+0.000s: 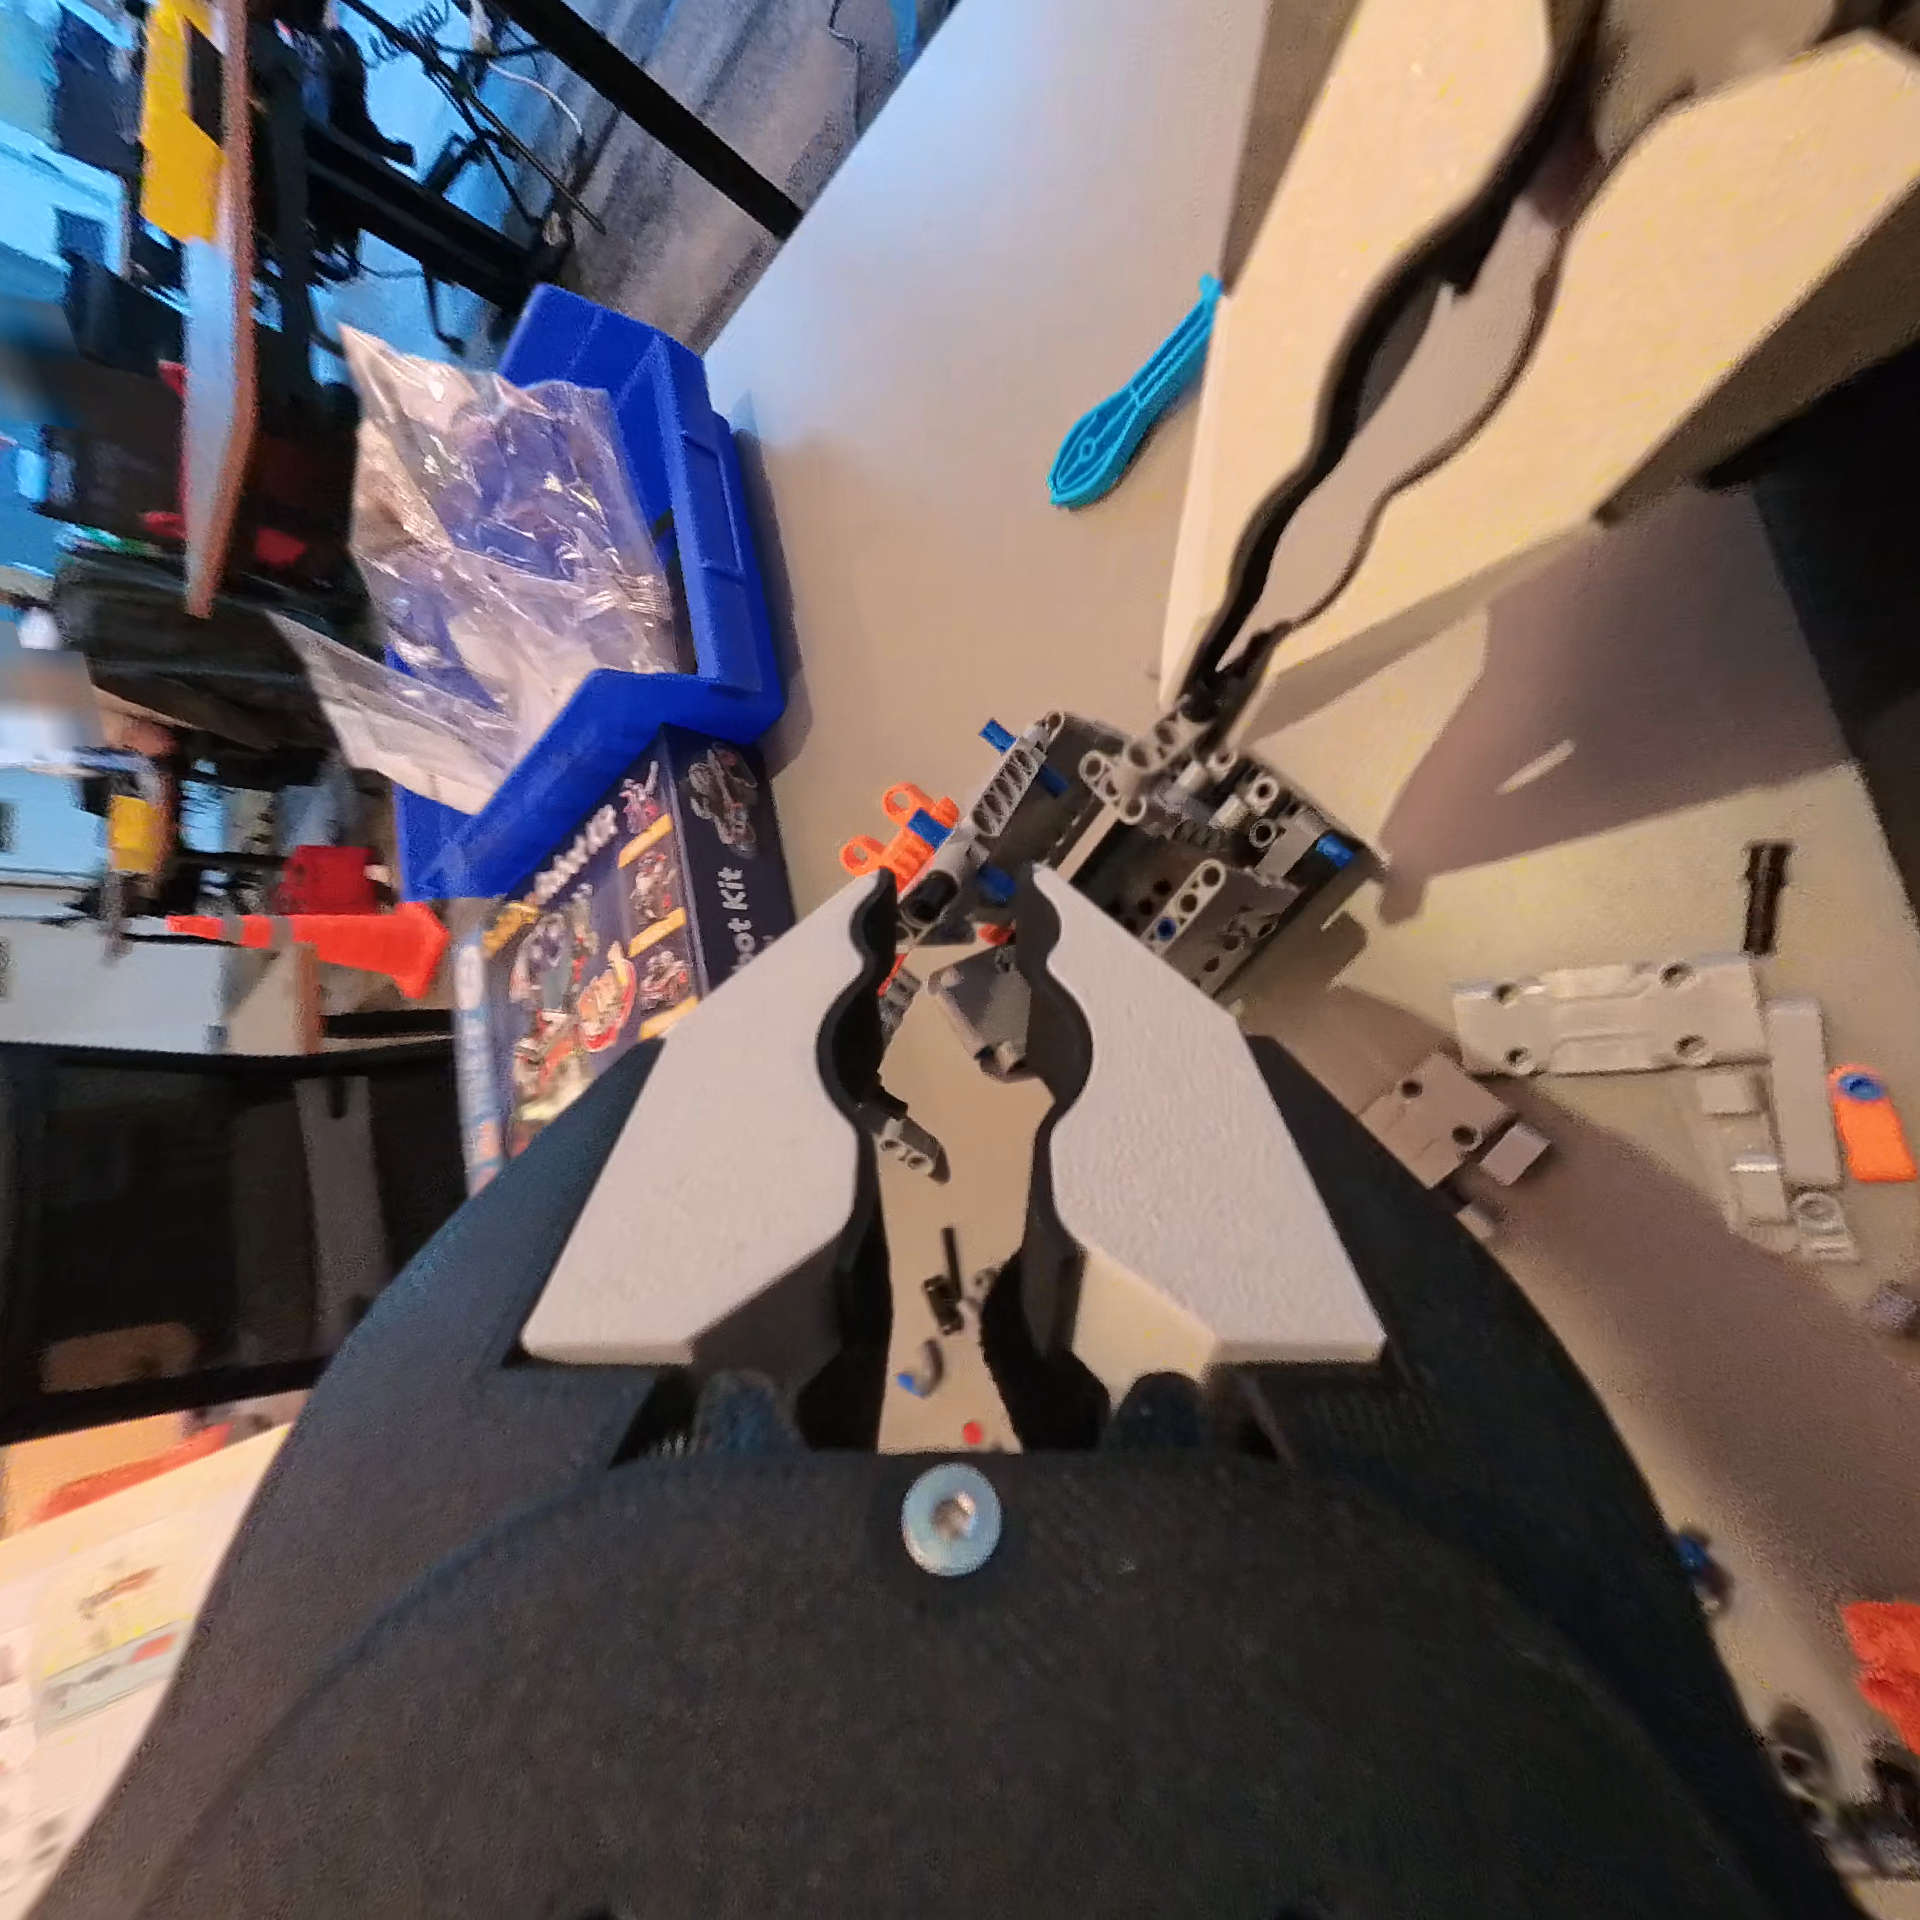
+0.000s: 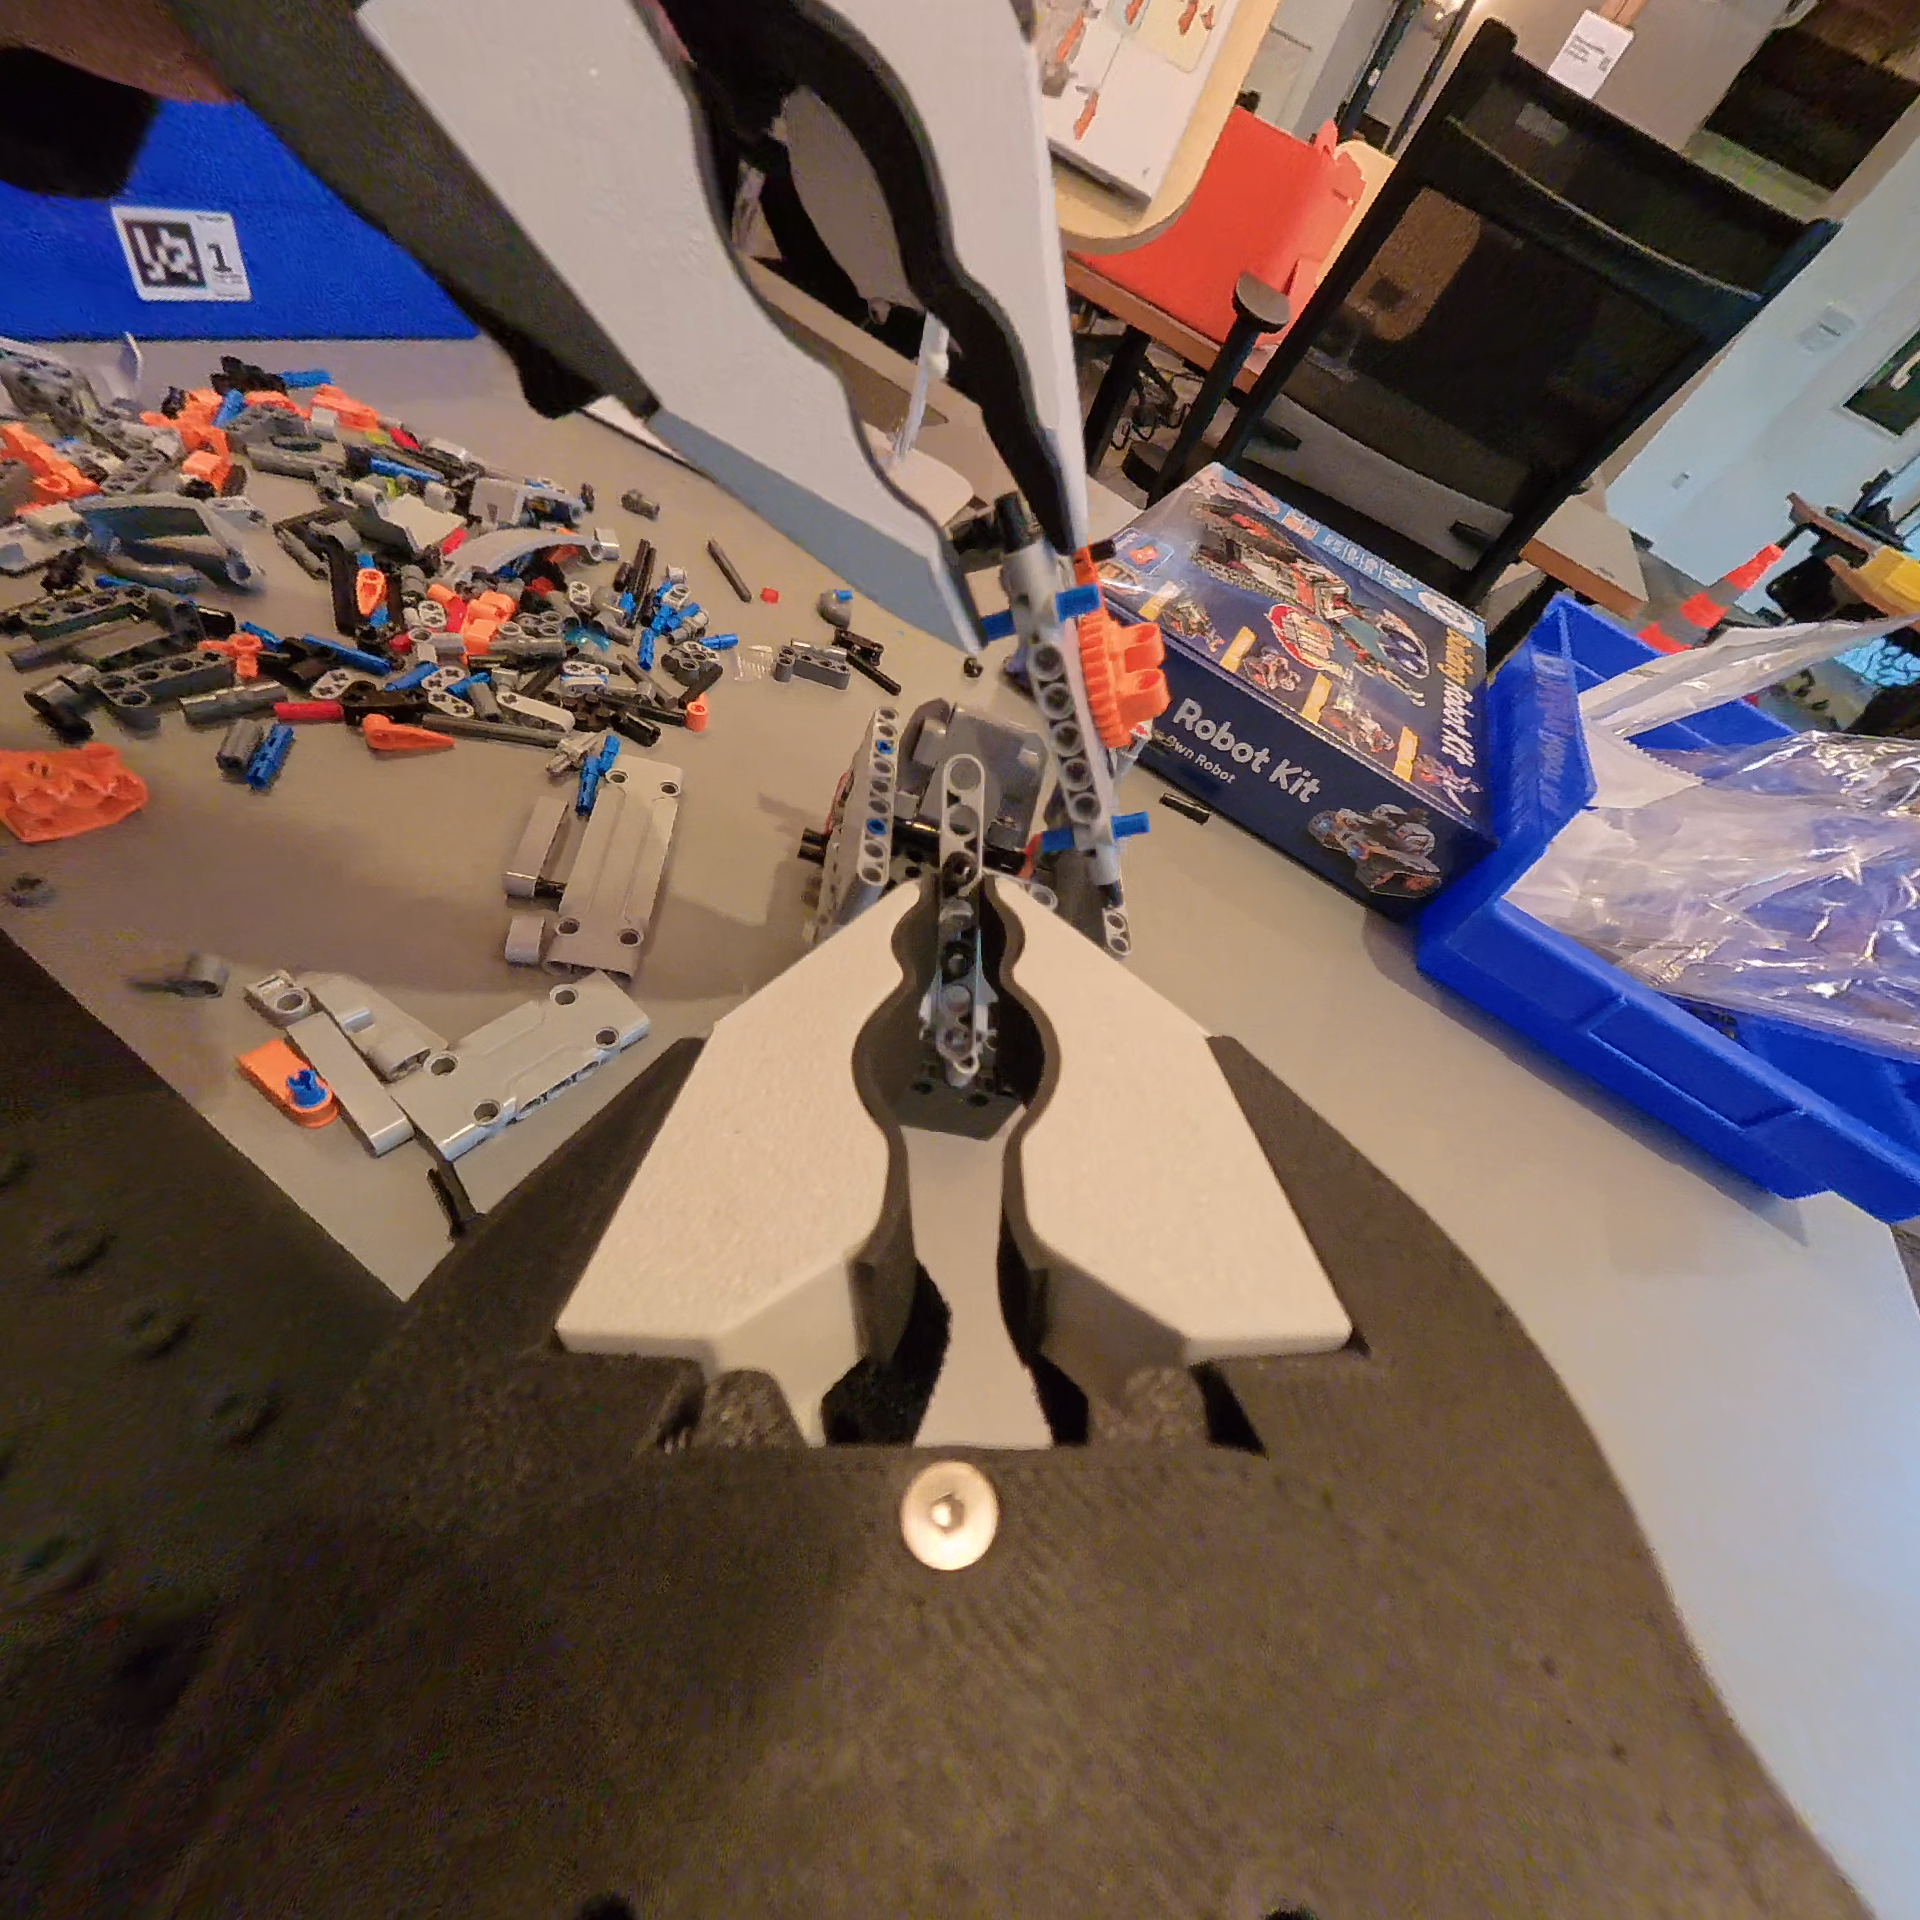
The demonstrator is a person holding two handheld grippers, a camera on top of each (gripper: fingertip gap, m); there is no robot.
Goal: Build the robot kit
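A grey brick-built frame (image 1: 1195, 862) stands on the grey table (image 1: 935, 416); it also shows in the right wrist view (image 2: 894, 790). My left gripper (image 1: 958, 894) is shut at its tips on the end of a long grey holed beam (image 2: 1060, 707) carrying orange parts (image 2: 1122, 675) and blue pins. It holds the beam slanted against the frame's side. My right gripper (image 2: 958, 888) is shut on a light grey upright beam (image 2: 961, 821) on top of the frame. In the left wrist view the right gripper (image 1: 1210, 675) reaches in from the upper right.
A pile of loose grey, black, blue and orange parts (image 2: 416, 623) lies to the left. Grey panels (image 2: 603, 862) and an orange piece (image 2: 281, 1081) lie nearer. A kit box (image 2: 1309, 717) and a blue bin (image 2: 1662, 1039) with plastic bags stand right. A teal tool (image 1: 1132, 416) lies beyond. Left tips to right tips: about 6 cm. The orange piece (image 2: 281, 1081) is about equally far from each gripper, around 15 cm.
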